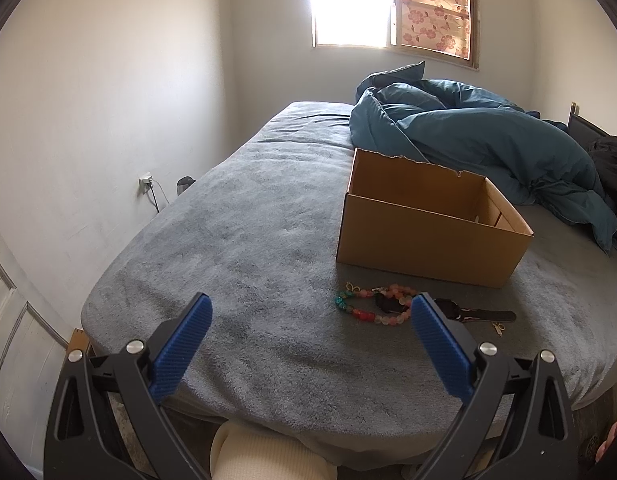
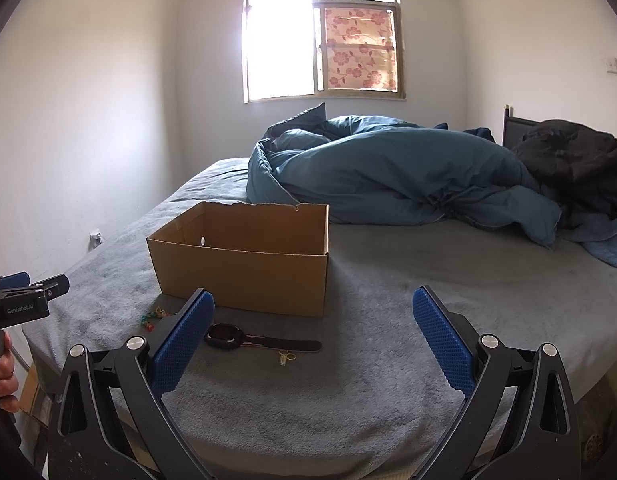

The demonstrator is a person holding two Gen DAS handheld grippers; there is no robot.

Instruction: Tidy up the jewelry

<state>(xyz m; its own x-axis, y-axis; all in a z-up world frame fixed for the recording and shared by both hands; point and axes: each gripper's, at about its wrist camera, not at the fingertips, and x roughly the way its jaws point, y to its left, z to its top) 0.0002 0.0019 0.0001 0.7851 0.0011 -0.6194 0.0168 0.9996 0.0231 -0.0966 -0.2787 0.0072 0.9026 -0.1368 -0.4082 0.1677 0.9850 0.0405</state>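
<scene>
Our left gripper (image 1: 310, 312) and right gripper (image 2: 313, 312) are wide apart; we should pinch the bead bracelet (image 1: 372, 306) gently, then drop it in the box (image 1: 428, 236).

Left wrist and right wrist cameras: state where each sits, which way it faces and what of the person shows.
Left wrist: on the left gripper, open, facing across the bed to the window; beaded bracelet ahead, a knee below.
Right wrist: on the right gripper, open, facing likewise; a hand holding the left gripper at left.
Shared: cardboard box, watch, gold earrings, blue duvet.
</scene>
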